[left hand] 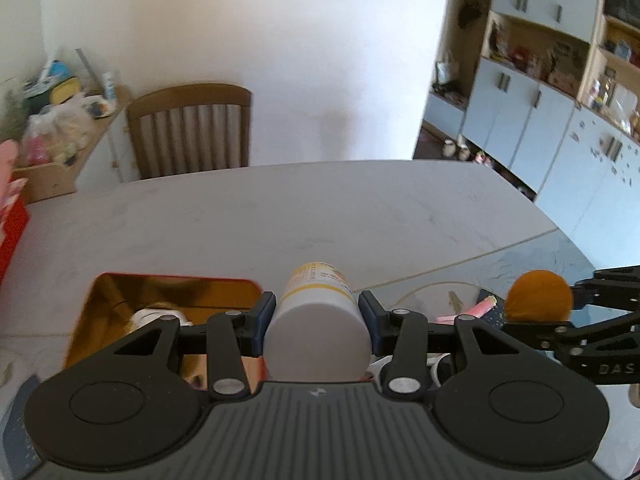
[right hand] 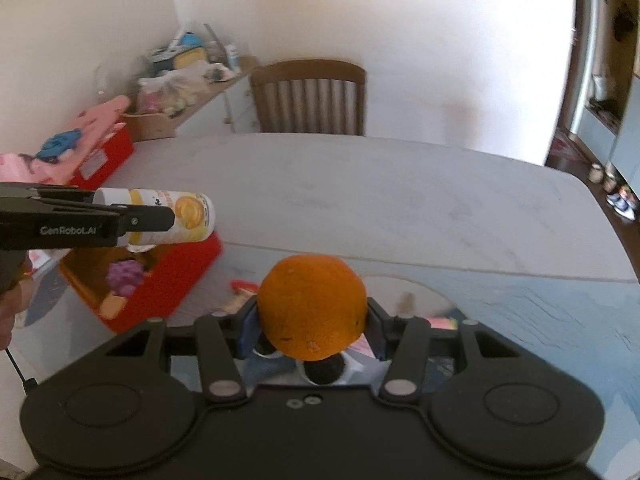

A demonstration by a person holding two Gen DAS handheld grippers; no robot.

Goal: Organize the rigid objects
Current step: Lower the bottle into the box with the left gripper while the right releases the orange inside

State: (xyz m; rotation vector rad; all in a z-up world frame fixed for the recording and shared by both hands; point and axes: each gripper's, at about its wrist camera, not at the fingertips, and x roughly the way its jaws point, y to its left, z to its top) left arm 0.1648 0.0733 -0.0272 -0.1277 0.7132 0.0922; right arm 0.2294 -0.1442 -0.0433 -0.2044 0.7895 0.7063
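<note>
Bottle (right hand: 176, 216) beside "GenRobot.AI" left gripper (right hand: 170, 220), label unreadable.

A plain white wall (left hand: 248, 40) closes the far side of the room, lit evenly by soft daylight. A brown wooden chair with a slatted back (left hand: 191, 132) stands pushed against the far edge of a pale grey, marble-patterned table (left hand: 280, 208). To the left, a low light-wood sideboard (right hand: 208, 100) carries a jumble of bags and boxes — too blurred to name singly. On the right, a tall wall unit with pale blue doors and open wooden shelves (left hand: 532, 92) holds small cluttered items above a dark brown floor (left hand: 434, 140).
</note>
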